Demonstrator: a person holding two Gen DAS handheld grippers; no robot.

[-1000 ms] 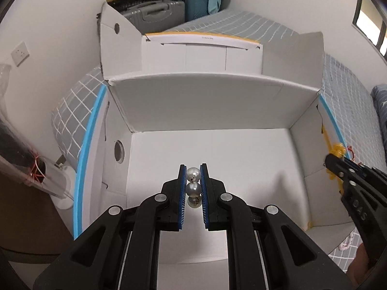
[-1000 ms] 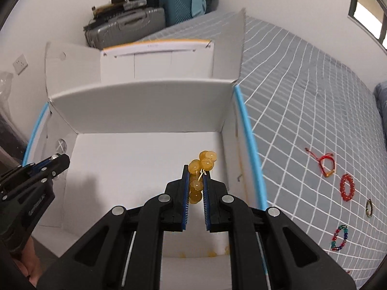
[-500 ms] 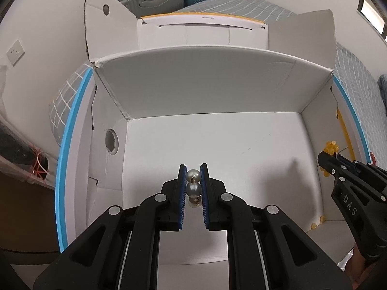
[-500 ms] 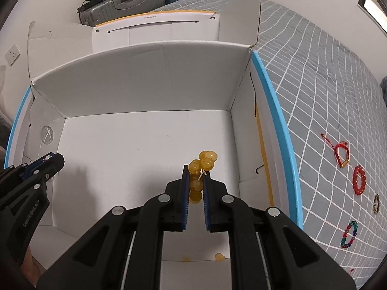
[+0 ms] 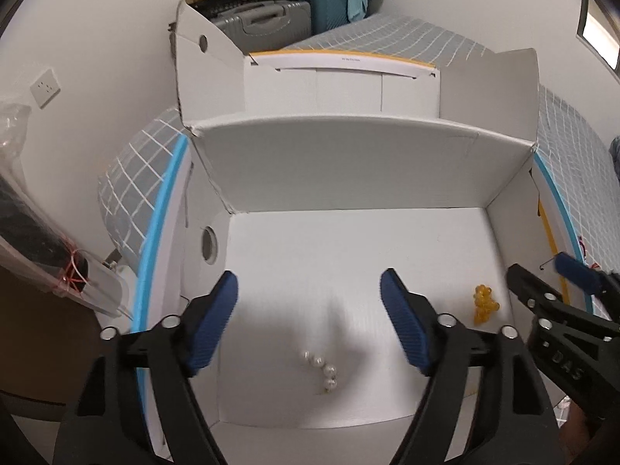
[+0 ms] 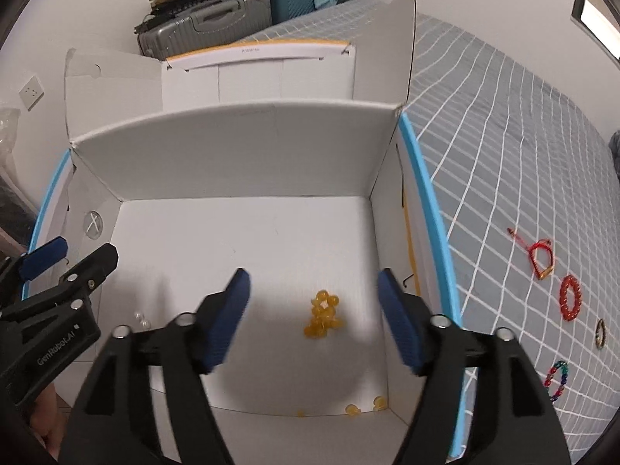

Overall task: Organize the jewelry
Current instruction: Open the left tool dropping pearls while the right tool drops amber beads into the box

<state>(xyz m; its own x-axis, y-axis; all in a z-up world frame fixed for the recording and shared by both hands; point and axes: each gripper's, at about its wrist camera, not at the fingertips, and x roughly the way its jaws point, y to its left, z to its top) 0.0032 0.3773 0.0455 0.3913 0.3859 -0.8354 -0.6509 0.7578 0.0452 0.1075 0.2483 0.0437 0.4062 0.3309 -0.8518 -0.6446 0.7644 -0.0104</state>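
Observation:
A white pearl bracelet (image 5: 323,369) lies on the floor of the open white cardboard box (image 5: 348,162), below my left gripper (image 5: 309,298), which is wide open and empty above it. A yellow bead bracelet (image 6: 323,314) lies on the box floor near the right wall, under my open, empty right gripper (image 6: 314,290). The yellow beads also show in the left wrist view (image 5: 485,302). The pearls show faintly in the right wrist view (image 6: 142,319). Each gripper shows at the edge of the other's view.
The box (image 6: 232,147) sits on a grey checked bedspread (image 6: 503,155). On the bedspread to the right lie a red cord bracelet (image 6: 541,259), a red bead bracelet (image 6: 570,297), a small dark ring (image 6: 600,334) and a multicoloured bracelet (image 6: 557,380). Loose yellow beads (image 6: 353,409) lie by the box's near wall. Suitcases (image 6: 209,27) stand behind.
Both grippers have opened. The pearl bracelet and the yellow bead bracelet have dropped from the jaws onto the box floor.

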